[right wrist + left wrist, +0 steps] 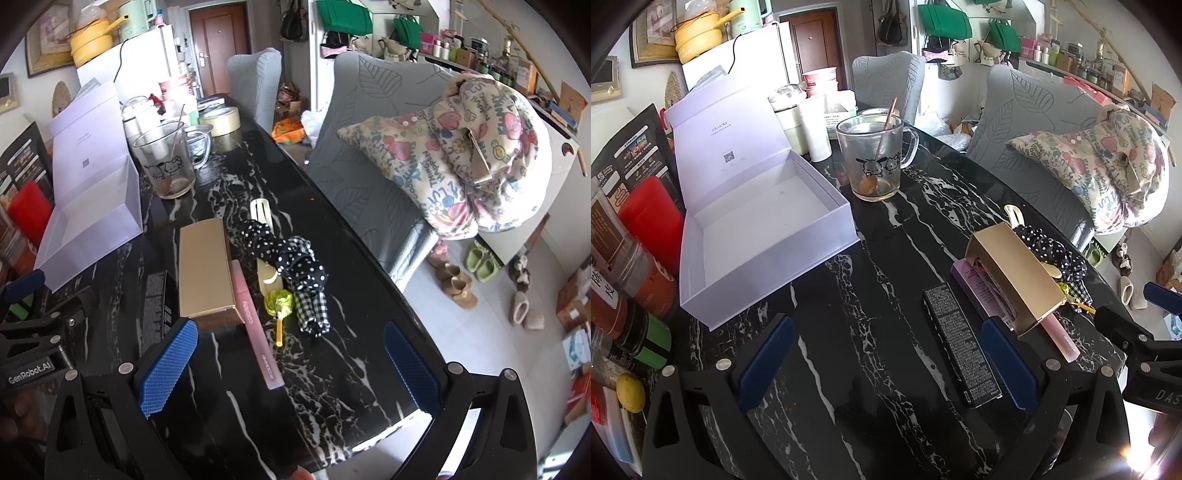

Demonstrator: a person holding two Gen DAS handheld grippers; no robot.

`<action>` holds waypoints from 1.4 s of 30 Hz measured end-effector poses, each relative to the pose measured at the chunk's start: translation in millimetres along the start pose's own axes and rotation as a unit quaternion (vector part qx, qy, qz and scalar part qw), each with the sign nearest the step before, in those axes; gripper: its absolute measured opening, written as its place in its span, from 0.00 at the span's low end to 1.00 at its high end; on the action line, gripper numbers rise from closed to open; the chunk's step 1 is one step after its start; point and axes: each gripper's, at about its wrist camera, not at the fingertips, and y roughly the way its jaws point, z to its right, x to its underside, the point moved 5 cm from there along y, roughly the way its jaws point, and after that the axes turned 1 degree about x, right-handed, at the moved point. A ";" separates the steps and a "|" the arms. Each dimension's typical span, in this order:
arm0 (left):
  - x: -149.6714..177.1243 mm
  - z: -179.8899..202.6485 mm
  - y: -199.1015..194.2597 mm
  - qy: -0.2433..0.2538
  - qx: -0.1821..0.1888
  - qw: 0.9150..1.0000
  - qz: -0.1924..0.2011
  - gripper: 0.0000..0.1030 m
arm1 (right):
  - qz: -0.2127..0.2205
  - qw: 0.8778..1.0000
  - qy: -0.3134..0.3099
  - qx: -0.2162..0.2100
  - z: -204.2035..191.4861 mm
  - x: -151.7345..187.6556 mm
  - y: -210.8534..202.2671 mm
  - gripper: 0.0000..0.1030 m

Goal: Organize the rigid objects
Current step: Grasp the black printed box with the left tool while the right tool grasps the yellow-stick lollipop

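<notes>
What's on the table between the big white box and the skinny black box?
Nothing. In the left wrist view, only bare marble table lies between the white box and black box.

Glossy black marble tabletop point(849, 332) is reflecting light; gold box point(205, 269) is showing satin metallic card; lidded box point(757, 229) is showing matt paperboard; mug point(875, 158) is showing clear glass.

So the white box point(764, 218) sits open on the black marble table point(849, 332), lid up, nothing in it. To its right there's a little cluster: gold box point(1015, 273) lying tilted on a purple box point(975, 288), a black box point(960, 347) flat just beside those, and a pink tube point(255, 328) along the gold box's far side. Past the tube lie a cream clip point(264, 243), a yellow-green lollipop point(279, 302) and two scrunchies point(295, 266).
</notes>
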 end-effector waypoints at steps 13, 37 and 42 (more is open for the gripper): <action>10.8 11.7 8.7 0.000 0.011 1.000 -0.020 1.00 | -0.006 1.000 -0.004 -0.018 4.5 10.0 6.0 1.00; 29.8 41.9 62.7 0.017 0.038 0.994 -0.098 0.71 | -0.018 0.998 -0.022 -0.047 18.6 16.7 33.8 0.98; 28.8 41.1 70.2 0.008 0.047 0.994 -0.103 0.54 | -0.025 0.998 -0.009 -0.057 20.8 13.3 39.2 0.93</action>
